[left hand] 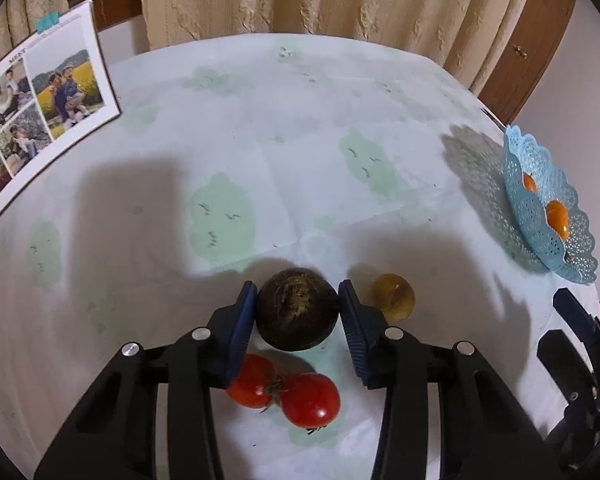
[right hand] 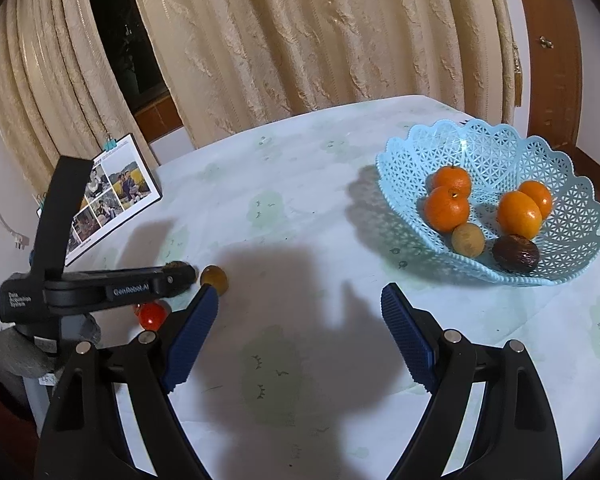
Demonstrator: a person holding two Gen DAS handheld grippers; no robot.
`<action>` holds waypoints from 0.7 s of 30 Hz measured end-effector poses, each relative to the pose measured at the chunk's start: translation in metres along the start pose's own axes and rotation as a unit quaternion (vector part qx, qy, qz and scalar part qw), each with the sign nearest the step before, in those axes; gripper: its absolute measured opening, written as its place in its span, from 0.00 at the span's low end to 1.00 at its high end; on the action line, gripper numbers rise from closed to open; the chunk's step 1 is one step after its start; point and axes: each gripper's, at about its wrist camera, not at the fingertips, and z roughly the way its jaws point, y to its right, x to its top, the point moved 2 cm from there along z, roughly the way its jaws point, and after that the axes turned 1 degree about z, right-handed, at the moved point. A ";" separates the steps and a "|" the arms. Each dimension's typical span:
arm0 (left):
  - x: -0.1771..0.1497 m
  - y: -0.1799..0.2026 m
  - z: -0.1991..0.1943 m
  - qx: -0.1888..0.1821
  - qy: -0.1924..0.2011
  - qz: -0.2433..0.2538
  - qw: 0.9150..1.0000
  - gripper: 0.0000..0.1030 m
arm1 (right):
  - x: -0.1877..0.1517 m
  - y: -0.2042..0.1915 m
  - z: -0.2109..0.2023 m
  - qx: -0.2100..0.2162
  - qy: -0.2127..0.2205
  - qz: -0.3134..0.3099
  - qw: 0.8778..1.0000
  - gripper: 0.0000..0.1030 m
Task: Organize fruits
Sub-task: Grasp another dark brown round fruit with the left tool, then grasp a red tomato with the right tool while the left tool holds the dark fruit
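two red tomatoes (left hand: 286,394) lying just below the left gripper (left hand: 298,304), its blue pads closing against a dark round fruit (left hand: 297,309), yellowish fruit (left hand: 393,297) sitting just right, right gripper (right hand: 300,312) gaping wide, gripping nothing, blue basket (right hand: 496,148) of oranges (right hand: 447,208) sitting ahead-right

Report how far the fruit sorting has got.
Done: four oranges, a small brown fruit and a dark avocado lie in the blue basket. In hand: the left gripper brackets a dark round fruit on the table. Left: two tomatoes, a yellowish-brown fruit. The right gripper is open, empty.
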 end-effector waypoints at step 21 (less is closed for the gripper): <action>0.022 -0.024 -0.080 0.004 0.095 -0.034 0.995 0.41 | -0.022 -0.112 0.059 0.112 -0.113 -0.130 0.979 0.68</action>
